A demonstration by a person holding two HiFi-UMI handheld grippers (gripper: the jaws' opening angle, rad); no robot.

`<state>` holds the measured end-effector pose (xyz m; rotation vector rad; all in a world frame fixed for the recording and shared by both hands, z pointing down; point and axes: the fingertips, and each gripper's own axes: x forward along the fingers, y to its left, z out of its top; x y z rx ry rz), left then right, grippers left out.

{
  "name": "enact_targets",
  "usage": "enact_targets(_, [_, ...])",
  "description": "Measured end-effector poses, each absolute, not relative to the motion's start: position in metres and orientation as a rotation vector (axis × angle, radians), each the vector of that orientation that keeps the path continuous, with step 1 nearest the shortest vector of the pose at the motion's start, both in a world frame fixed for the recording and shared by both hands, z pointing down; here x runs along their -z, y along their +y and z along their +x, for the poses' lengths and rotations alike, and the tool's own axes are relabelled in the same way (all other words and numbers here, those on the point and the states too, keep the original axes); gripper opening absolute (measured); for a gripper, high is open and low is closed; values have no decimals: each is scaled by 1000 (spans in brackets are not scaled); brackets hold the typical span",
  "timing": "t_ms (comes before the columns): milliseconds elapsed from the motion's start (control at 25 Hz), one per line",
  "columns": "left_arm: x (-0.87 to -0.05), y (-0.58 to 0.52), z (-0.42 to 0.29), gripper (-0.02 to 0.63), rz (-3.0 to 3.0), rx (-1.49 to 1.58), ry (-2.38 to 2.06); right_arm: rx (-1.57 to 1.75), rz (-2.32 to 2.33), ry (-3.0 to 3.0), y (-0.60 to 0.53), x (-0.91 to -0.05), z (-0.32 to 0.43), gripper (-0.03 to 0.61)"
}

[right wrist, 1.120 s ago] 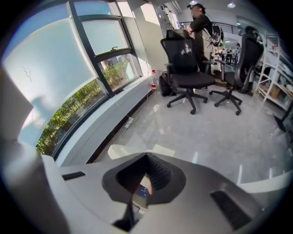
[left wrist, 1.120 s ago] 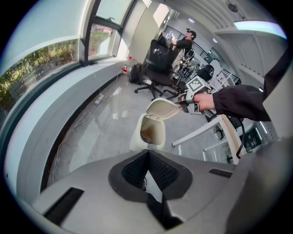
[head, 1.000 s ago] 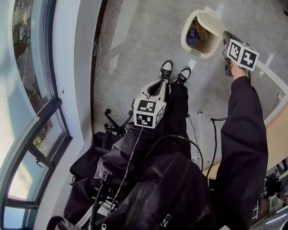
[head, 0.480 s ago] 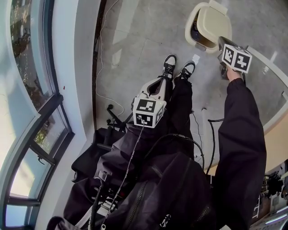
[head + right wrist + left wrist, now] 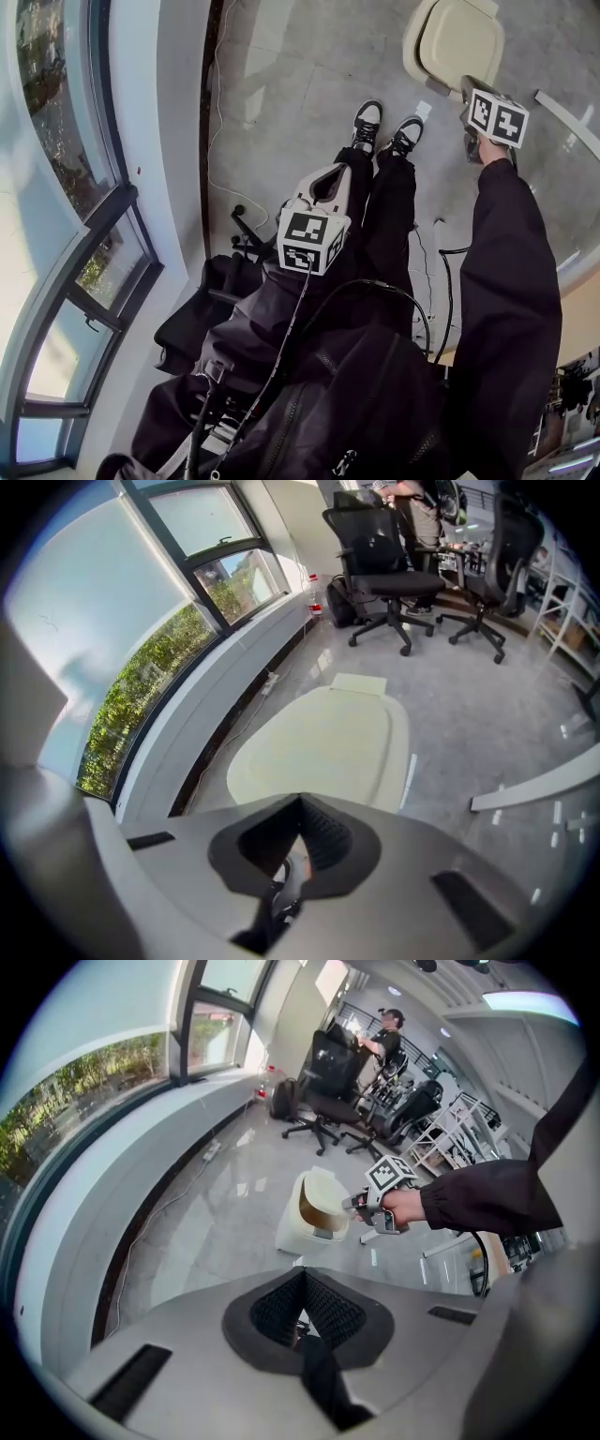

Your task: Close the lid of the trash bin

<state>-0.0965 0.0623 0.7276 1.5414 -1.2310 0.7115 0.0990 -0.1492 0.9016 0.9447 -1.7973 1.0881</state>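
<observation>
Right tool, shut empty, upper right beside lid to push it down; left tool shut, idle.

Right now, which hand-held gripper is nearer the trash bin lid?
Right. The right hand-held gripper is at the near edge of the lid, pointing at it; the left hand-held gripper is over the person's legs, well short of it.

The head view looks steeply down past the person's legs to the floor, bin at its top edge. The left gripper view faces that bin from well back. The right gripper view sits close over its lid, looking toward the chairs.
</observation>
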Motion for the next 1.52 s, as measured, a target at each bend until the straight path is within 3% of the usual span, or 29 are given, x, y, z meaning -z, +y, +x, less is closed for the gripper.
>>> enact_targets(720, [-742,97,-96,0,1546,-749,-1210,-1051,918,-1779,-130,-962,96,5])
enact_targets(1520, [-752,117,-93,0,1539,-745,-1185,-988,886,-1815,-129,-971,93,5])
